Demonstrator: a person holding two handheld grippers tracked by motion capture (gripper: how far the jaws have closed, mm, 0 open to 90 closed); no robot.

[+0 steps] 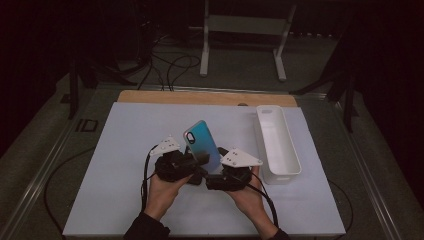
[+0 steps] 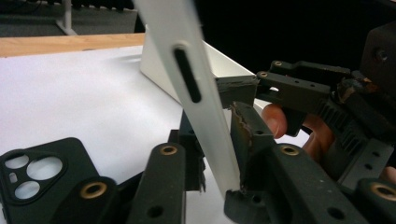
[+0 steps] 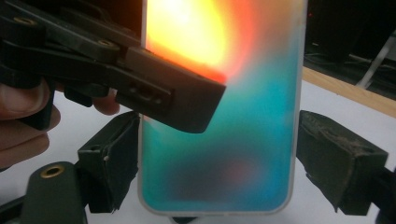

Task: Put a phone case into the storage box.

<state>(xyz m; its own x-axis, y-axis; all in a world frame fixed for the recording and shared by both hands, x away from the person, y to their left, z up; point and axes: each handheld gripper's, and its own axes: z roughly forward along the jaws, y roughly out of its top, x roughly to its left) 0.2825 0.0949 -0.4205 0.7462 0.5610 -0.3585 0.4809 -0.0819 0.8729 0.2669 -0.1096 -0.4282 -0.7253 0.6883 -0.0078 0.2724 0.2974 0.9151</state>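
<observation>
Left hand-held gripper point(image 2: 219, 154): jaws clamped on the thin edge of the phone case point(image 1: 202, 145). Right hand-held gripper point(image 3: 219, 163): jaws spread wide either side of the case's lower end, left pad touching or nearly so, right pad apart. Case upright between both, above the counter point(image 1: 125, 200), long axis tilted up and away. Teal-to-orange back, pale rim. Black case point(image 2: 32, 172) flat nearby; white tray point(image 1: 278, 145) rightward.

Glossy iridescent plastic phone case point(image 1: 202, 145), matt white plastic tray point(image 1: 278, 145), bare wooden table edge point(image 1: 200, 97)
</observation>
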